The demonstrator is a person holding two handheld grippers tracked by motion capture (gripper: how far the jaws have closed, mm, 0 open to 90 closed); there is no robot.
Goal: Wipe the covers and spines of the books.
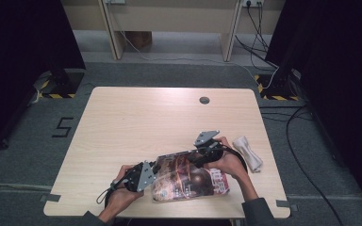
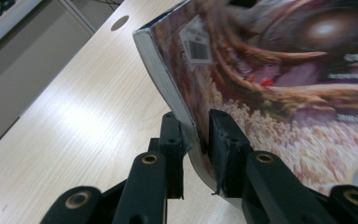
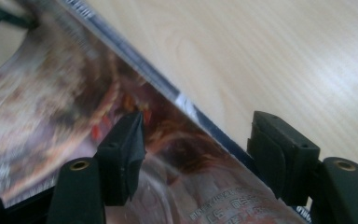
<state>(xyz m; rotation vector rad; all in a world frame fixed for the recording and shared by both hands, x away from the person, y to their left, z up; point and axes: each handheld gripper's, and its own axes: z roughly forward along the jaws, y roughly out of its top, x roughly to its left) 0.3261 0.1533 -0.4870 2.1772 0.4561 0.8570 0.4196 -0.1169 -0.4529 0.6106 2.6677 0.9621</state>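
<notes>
Magazine (image 2: 279, 79) edge pinched in left tool (image 2: 196, 140); right tool (image 3: 196, 154) spread open w/ spine between jaws. Risk: thin grip, floppy pages — could slip onto bench (image 1: 136, 122).

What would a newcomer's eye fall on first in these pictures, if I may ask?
Probably the glossy magazine at the near edge of the wooden table, its cover full of reddish-brown artwork. The left tool is shut on its bowed edge, while the right tool stands open astride its far edge. A rolled white cloth lies just right of it.
</notes>
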